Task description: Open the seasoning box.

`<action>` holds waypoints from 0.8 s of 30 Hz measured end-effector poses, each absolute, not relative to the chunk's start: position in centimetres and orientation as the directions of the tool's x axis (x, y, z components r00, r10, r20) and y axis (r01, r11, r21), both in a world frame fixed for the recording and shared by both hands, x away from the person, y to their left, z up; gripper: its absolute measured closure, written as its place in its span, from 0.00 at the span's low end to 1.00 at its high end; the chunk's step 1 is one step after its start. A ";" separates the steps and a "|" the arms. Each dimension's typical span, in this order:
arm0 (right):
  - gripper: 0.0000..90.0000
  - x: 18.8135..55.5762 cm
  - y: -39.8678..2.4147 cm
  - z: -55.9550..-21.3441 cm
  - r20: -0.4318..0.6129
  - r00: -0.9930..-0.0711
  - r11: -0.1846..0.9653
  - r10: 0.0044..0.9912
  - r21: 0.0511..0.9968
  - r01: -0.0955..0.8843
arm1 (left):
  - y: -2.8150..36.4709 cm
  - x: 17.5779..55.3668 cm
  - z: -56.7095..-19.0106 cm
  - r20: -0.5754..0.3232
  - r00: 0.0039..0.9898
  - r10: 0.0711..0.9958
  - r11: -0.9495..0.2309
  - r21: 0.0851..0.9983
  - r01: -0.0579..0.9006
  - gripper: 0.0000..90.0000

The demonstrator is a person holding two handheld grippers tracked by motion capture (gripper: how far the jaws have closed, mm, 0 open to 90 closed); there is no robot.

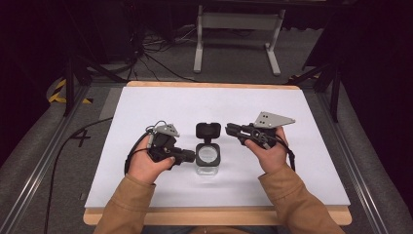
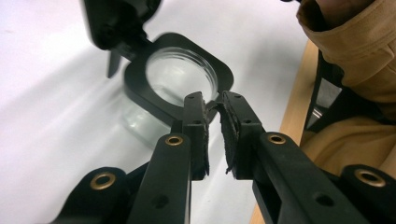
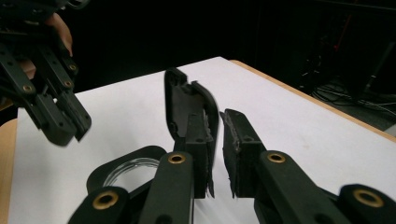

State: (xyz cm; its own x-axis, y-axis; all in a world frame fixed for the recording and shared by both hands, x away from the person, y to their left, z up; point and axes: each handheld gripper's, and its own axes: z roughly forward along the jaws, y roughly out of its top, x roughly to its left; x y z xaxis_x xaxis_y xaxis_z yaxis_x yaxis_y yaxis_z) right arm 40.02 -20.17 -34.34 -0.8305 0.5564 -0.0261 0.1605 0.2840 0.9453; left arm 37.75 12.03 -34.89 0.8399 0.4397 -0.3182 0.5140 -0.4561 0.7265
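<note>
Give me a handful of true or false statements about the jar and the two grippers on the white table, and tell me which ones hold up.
1. The jar stands with its hinged lid flipped open. True.
2. The left gripper clamps the jar's black rim. False: a gap shows between its jaws, and they sit just at the rim without pinching it.
3. The jar is clear glass with a black collar around its mouth. True.
4. The right gripper lies on the table, out of the person's hand. False: a hand holds it up beside the raised lid.
5. The jar is full of red liquid. False: it looks empty and clear.
</note>
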 end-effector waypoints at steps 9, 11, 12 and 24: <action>0.85 40.3 -23.5 -33.9 -0.002 -0.782 0.269 0.624 0.940 0.212 | 14.4 38.5 -34.1 -0.292 0.814 0.503 -0.405 0.751 0.521 0.85; 0.84 40.4 -24.6 -33.9 0.004 -0.763 0.264 0.647 0.937 0.230 | 14.8 38.8 -34.0 -0.286 0.808 0.515 -0.398 0.756 0.521 0.83; 0.83 40.4 -24.9 -33.9 0.005 -0.755 0.264 0.655 0.935 0.236 | 15.0 38.9 -33.9 -0.282 0.803 0.525 -0.396 0.755 0.523 0.82; 0.71 40.3 -30.6 -34.2 0.019 -0.645 0.258 0.764 0.908 0.332 | 17.4 41.1 -34.4 -0.236 0.753 0.615 -0.379 0.748 0.544 0.74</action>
